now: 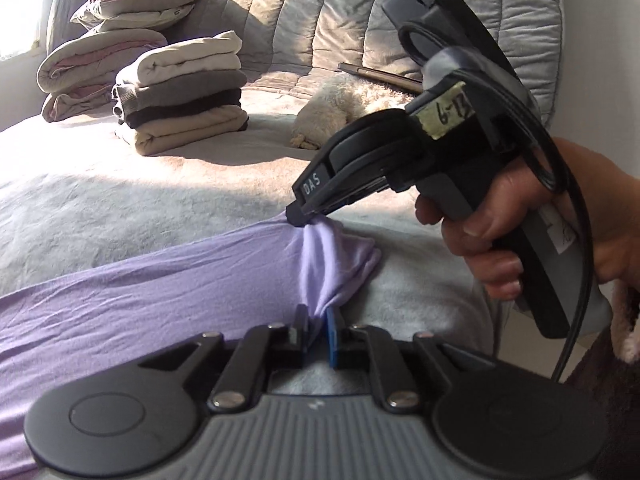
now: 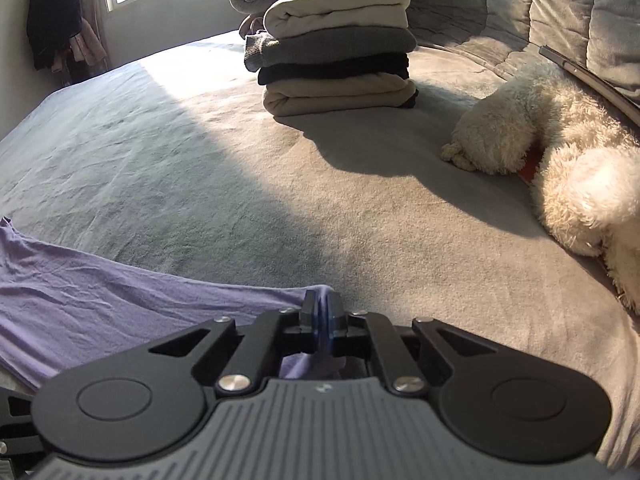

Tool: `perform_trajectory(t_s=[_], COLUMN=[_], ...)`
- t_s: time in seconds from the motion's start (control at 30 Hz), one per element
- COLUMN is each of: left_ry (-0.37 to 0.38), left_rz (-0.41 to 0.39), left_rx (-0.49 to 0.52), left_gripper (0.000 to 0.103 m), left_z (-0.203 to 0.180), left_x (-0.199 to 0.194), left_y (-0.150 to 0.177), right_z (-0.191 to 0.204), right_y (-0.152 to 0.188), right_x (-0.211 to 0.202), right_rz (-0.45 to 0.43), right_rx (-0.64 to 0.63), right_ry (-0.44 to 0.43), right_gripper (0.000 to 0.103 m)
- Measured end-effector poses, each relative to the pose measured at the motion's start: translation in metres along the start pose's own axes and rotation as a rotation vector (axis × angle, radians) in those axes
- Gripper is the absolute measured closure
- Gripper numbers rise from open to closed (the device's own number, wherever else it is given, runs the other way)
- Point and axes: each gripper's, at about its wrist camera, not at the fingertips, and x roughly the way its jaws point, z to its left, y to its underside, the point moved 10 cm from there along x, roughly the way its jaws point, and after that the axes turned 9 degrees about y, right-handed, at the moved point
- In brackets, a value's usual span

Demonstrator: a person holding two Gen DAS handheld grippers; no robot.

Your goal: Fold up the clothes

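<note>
Pinching lavender garment (image 1: pixel 140 280) corner: left gripper (image 1: pixel 318 320) clamped, right gripper (image 2: pixel 323 312) clamped; on bed (image 2: pixel 240 184).

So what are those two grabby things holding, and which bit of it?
Both pinch the purple garment at its bunched end: the left gripper lower down, the right gripper just above it.

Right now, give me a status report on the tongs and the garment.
Left tongs and right tongs both pinching one corner of the lilac jersey garment. Garment spread flat on grey bedcover. White fluffy dog lying nearby, clear.
</note>
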Motion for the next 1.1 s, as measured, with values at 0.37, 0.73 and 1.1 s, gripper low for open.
perform_trajectory(t_s=[0.37,0.73,1.1], left_ry=[-0.172,-0.510,-0.731], left_rz=[-0.047,-0.054,-0.068], left_rx=[-0.093,-0.209,-0.290], left_gripper=[0.046,0.041,0.042], left_z=[0.072,0.193,0.311], left_x=[-0.074,-0.163,-0.236], left_y=[-0.016,0.009,0.035], right_z=[0.042,0.144,0.220], right_y=[-0.034,-0.047,-0.037], right_x=[-0.015,-0.012,0.005], right_rz=[-0.066,-0.079,-0.039], right_rx=[0.007,-0.145,-0.248], right_ry=[-0.077,-0.190,-0.271], right_gripper=[0.054,0.054,0.054])
